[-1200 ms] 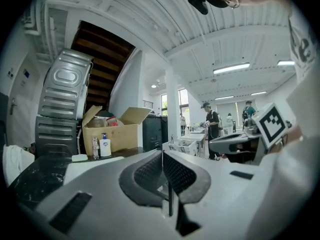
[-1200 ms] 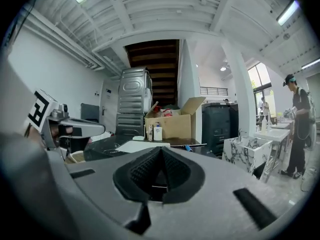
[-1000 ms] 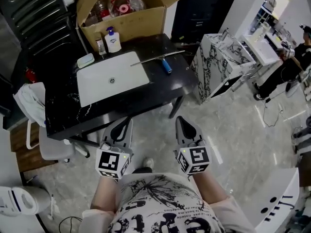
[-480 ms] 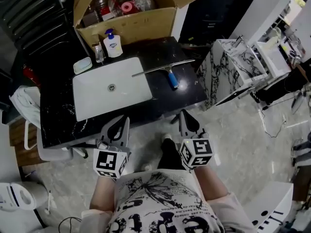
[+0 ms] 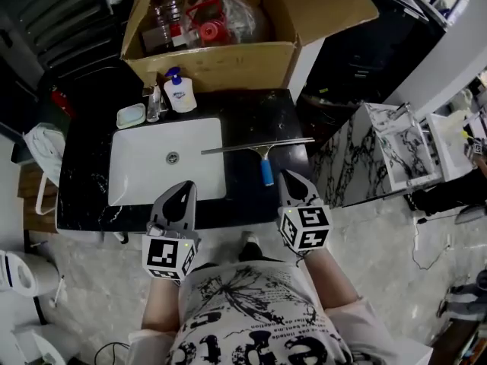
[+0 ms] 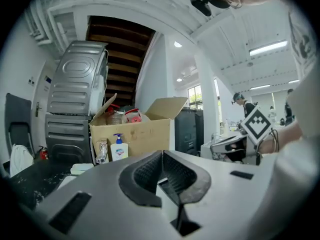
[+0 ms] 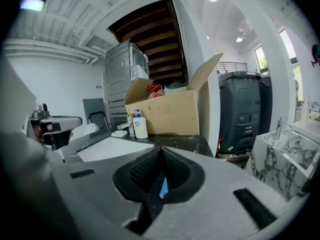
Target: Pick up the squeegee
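The squeegee (image 5: 265, 166) lies on the black counter (image 5: 251, 116) just right of the white sink (image 5: 129, 181). Its metal blade runs left to right and its blue handle points toward me. My right gripper (image 5: 288, 176) is shut and empty, with its tip just short of the handle's end. In the right gripper view a sliver of the blue handle (image 7: 163, 187) shows behind the closed right gripper (image 7: 161, 151). My left gripper (image 5: 184, 186) is shut and empty, over the counter's near edge in front of the sink. The left gripper (image 6: 161, 154) points at the box.
An open cardboard box (image 5: 213, 63) full of items stands behind the counter. A soap bottle (image 5: 180, 93), a faucet (image 5: 154, 101) and a soap dish (image 5: 131, 115) line the sink's far edge. A marble-patterned cabinet (image 5: 396, 158) stands right of the counter.
I have stepped up to the counter. Both grippers moved forward from over the floor to the counter's near edge, the right one close to the squeegee handle. The jaws stayed shut.
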The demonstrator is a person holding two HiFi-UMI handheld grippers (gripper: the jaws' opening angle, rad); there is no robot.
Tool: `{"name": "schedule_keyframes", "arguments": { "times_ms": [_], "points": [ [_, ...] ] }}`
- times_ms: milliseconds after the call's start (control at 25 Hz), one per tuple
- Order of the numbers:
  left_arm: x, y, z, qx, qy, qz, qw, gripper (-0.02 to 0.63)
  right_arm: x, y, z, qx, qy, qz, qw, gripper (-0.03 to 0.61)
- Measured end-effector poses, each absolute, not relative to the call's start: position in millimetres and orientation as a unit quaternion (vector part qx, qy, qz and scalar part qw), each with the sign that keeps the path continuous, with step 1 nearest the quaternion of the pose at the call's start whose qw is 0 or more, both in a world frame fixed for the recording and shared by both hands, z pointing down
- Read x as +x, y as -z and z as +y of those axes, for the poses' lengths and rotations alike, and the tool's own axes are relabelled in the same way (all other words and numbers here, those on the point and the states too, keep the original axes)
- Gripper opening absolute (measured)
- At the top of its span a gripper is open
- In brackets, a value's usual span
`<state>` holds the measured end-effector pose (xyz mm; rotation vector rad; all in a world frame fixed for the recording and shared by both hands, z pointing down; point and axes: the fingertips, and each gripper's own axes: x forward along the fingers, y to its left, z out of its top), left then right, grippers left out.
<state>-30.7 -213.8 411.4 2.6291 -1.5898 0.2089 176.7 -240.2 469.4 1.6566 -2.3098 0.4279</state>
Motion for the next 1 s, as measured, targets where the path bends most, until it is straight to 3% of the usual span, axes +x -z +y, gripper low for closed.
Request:
{"name": "schedule_keyframes", "arguments": {
  "times_ms": [400, 720, 1000],
  "points": [
    [-4, -428, -261, 0.826, -0.071, -0.557, 0.042, 0.012, 181, -538, -301, 0.495, -0.210, -0.816, 0.212, -0.005],
    [-13, -442, -286, 0.832, -0.093, -0.545, 0.056, 0.012, 173, -592, -314, 0.495, -0.284, -0.775, 0.272, 0.159],
    [-32, -450, -309, 0.845, -0.108, -0.520, 0.061, 0.012, 165, -619, -333, 0.514, -0.309, -0.745, 0.292, 0.189]
  ]
}}
